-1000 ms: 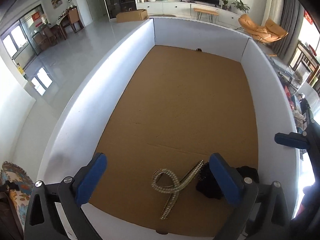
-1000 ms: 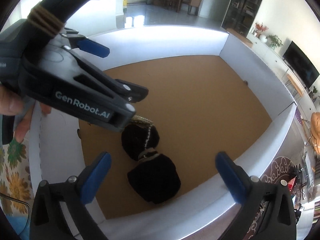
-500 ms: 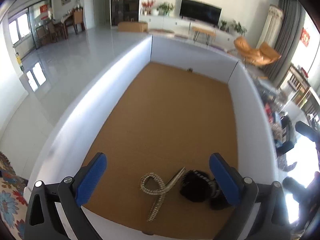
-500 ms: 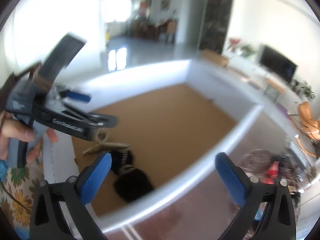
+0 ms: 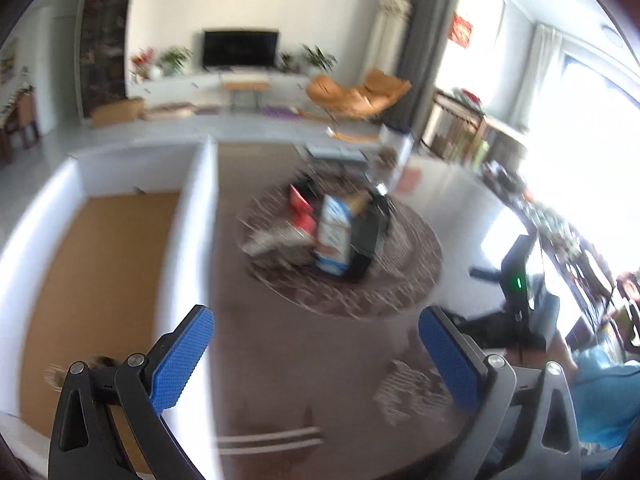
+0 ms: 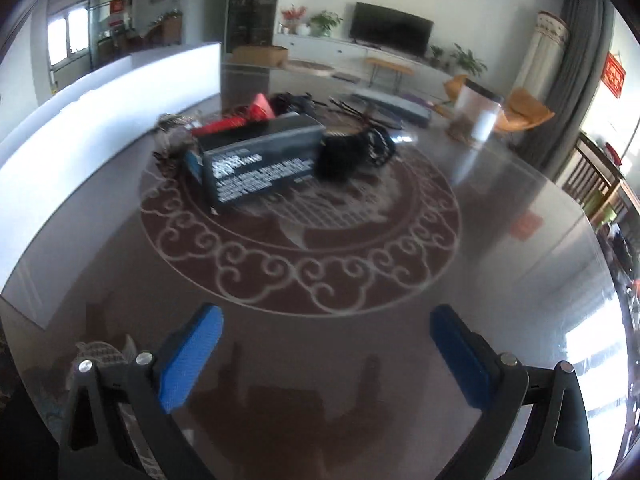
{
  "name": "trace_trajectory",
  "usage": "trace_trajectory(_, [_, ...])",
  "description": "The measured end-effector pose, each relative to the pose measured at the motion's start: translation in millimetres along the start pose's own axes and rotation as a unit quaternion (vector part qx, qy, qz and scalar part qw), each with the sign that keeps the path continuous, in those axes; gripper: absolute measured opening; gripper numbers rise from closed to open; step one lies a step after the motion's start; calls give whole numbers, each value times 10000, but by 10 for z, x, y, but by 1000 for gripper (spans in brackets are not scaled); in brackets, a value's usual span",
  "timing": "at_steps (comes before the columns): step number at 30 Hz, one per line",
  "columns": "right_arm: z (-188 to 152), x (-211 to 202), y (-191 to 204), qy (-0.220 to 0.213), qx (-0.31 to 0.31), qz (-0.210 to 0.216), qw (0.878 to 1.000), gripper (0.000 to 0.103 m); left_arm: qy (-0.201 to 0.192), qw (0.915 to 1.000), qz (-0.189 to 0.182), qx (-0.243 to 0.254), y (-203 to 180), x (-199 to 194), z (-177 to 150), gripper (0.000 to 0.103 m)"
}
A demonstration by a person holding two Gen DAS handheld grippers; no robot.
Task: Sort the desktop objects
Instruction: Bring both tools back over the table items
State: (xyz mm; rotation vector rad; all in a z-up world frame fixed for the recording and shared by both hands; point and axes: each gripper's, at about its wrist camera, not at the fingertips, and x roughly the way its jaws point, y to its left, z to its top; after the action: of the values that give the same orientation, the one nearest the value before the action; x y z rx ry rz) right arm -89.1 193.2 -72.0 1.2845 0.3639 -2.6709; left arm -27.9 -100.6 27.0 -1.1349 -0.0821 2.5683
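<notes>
Both views are blurred by motion. A pile of objects lies on the round-patterned glass table [image 6: 304, 280]: a dark box with white print [image 6: 260, 164], a red item [image 6: 240, 118] and a black bundle [image 6: 352, 152]. In the left wrist view the same pile shows as a blue-and-white box [image 5: 334, 236] with a red item [image 5: 302, 212] beside it. My left gripper [image 5: 316, 356] is open and empty, just right of the white-walled bin [image 5: 192, 240]. My right gripper [image 6: 326, 356] is open and empty, well short of the pile. A scrap of beaded strap [image 5: 52, 372] shows in the bin's near corner.
The bin has a brown cardboard floor [image 5: 100, 260], and its white wall [image 6: 100, 92] runs along the table's left side. A white-based clear container [image 6: 478, 114] stands beyond the pile. A dark device with a green light [image 5: 518, 280] is at the right, and a blue sleeve [image 5: 604, 404] below it.
Both grippers have swung right, away from over the bin to above the glass table and its pile. The beaded strap and black items stayed in the bin. Both remain open.
</notes>
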Motion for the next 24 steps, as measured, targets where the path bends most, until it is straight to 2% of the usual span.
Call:
trace_trajectory(2, [77, 190, -40, 176, 187, 54, 9997, 103, 360, 9993, -59, 93, -188, 433, -150, 103])
trace_trajectory(3, [61, 104, 29, 168, 278, 93, 9994, 103, 510, 9986, -33, 95, -250, 616, -192, 103])
trace_trajectory(5, [87, 203, 41, 210, 397, 89, 9989, 103, 856, 9963, 86, 64, -324, 1054, -293, 103])
trace_trajectory(8, [167, 302, 24, 223, 573, 26, 9981, 103, 1021, 9941, 354, -46, -294, 1491, -377, 103])
trace_trajectory(10, [228, 385, 2, 220, 690, -22, 9974, 103, 838, 9949, 555, 100, -330, 1584, -355, 103])
trace_trajectory(12, [271, 486, -60, 262, 897, 154, 9955, 103, 810, 9938, 718, 247, -389, 1684, -310, 103])
trace_trajectory(15, [308, 572, -90, 261, 1021, 75, 9944, 103, 786, 9926, 851, 365, -397, 1801, -207, 103])
trace_trajectory(24, [273, 575, -59, 249, 1049, 61, 9942, 103, 724, 9930, 887, 283, -348, 1785, -178, 103])
